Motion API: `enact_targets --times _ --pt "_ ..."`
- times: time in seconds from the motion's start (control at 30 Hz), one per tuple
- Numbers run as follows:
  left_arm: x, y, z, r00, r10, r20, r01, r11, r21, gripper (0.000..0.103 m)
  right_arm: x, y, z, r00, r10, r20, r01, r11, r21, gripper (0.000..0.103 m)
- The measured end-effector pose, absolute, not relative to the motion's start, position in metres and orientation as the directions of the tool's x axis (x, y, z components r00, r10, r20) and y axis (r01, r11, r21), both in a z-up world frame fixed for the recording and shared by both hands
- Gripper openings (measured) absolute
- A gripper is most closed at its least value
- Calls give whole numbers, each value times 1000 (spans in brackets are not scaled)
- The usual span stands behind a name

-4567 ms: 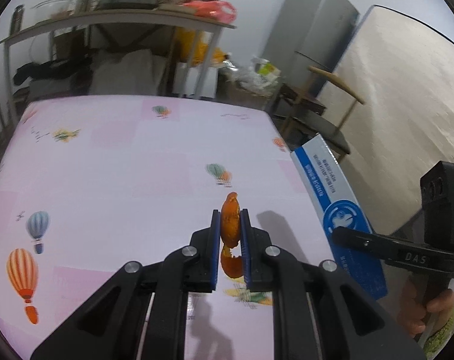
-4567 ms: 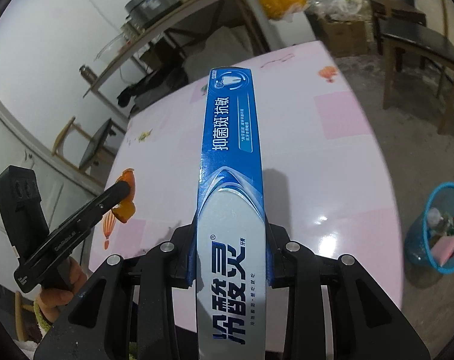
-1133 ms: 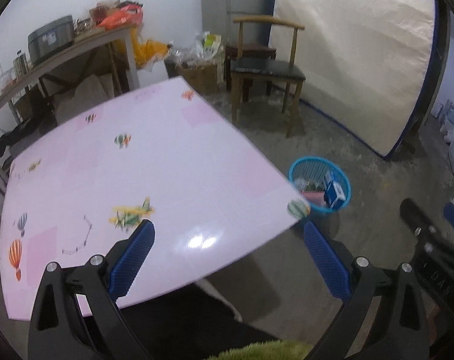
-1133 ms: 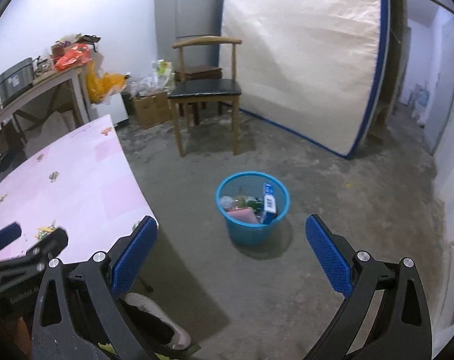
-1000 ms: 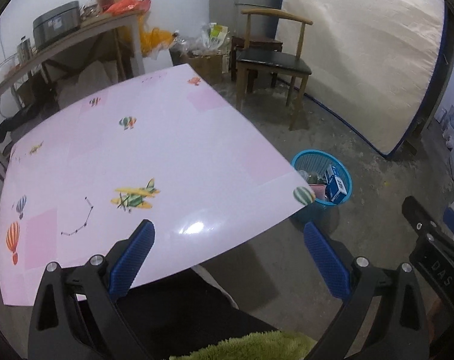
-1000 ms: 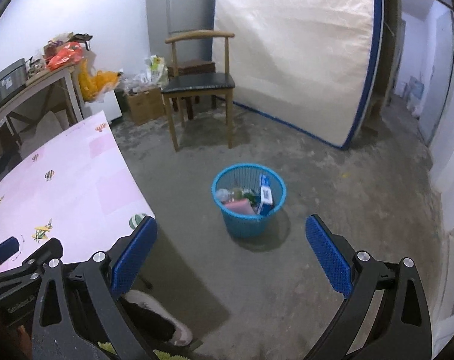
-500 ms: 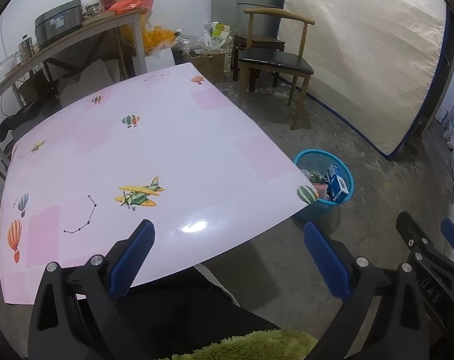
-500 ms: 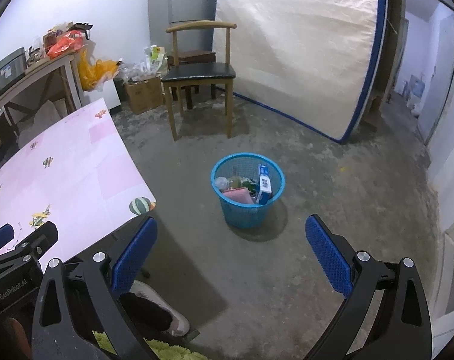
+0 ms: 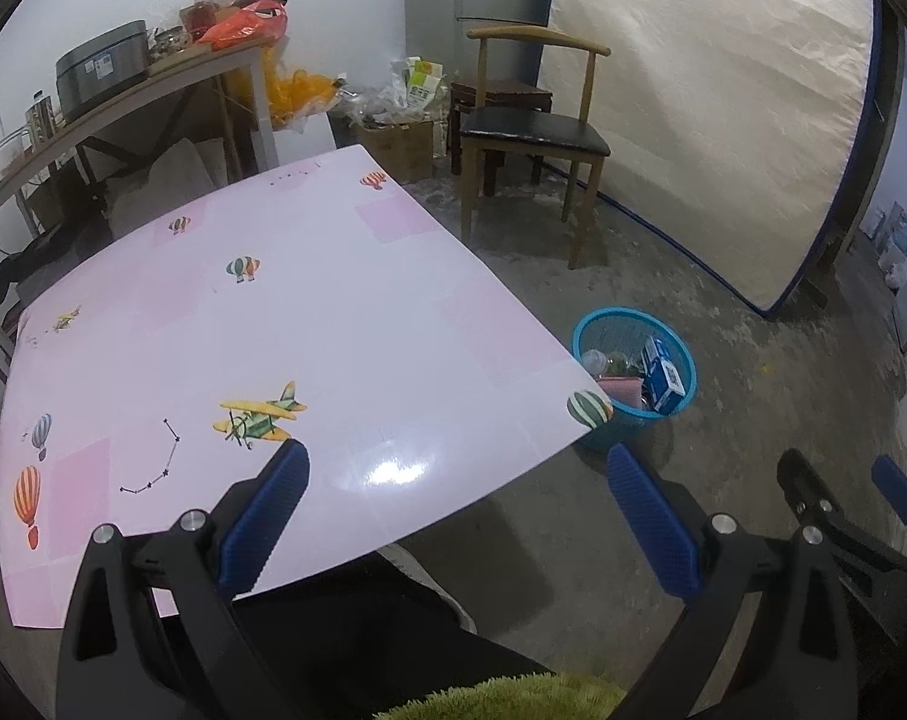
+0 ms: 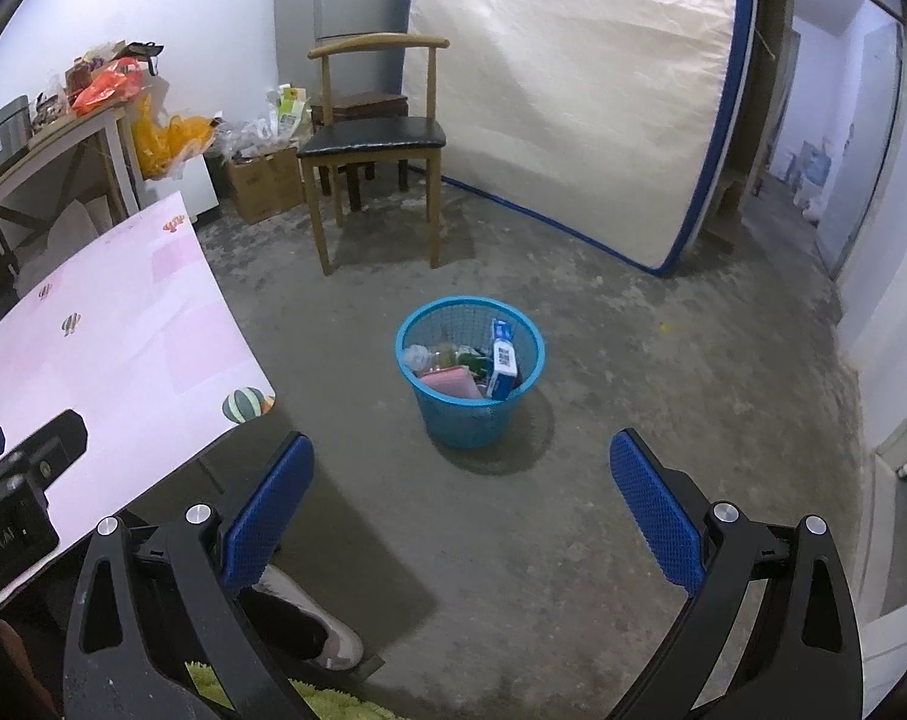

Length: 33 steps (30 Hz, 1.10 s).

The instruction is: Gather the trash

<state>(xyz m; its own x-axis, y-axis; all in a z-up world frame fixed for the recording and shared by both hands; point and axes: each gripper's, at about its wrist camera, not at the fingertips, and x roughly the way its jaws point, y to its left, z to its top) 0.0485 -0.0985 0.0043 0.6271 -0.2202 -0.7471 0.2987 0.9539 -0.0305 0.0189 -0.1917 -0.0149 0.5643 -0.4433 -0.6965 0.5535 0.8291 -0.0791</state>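
A blue mesh trash basket (image 10: 441,417) stands on the concrete floor beyond the table's corner; it also shows in the left wrist view as the basket (image 9: 669,417). A blue toothpaste box (image 10: 503,360) leans inside it among pink and green rubbish. My right gripper (image 10: 460,489) hangs wide open above the floor, short of the basket, with nothing between its blue pads. My left gripper (image 9: 456,498) is wide open too, held over the near edge of the pink table (image 9: 225,324). No loose item lies on the tabletop. The right gripper's tips (image 9: 837,501) show at the lower right.
A wooden chair with a black seat (image 10: 372,141) stands behind the basket. A wrapped mattress (image 10: 573,90) leans on the far wall. A cluttered side table (image 9: 129,84) and a cardboard box (image 10: 264,183) sit at the back. A shoe (image 10: 309,630) is under the right gripper.
4.6 s ago the left gripper held an orange peel and the right one the toothpaste box; both are now open and the box is in the basket. Over the last second both views drift slightly.
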Motion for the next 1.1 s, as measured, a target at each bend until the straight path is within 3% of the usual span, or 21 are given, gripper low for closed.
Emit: enact_targets --times 1.1 --pt "60 -90 6 623 -171 -763 233 972 -28 98 14 -197 -9 573 -445 -688 554 829 -75 95"
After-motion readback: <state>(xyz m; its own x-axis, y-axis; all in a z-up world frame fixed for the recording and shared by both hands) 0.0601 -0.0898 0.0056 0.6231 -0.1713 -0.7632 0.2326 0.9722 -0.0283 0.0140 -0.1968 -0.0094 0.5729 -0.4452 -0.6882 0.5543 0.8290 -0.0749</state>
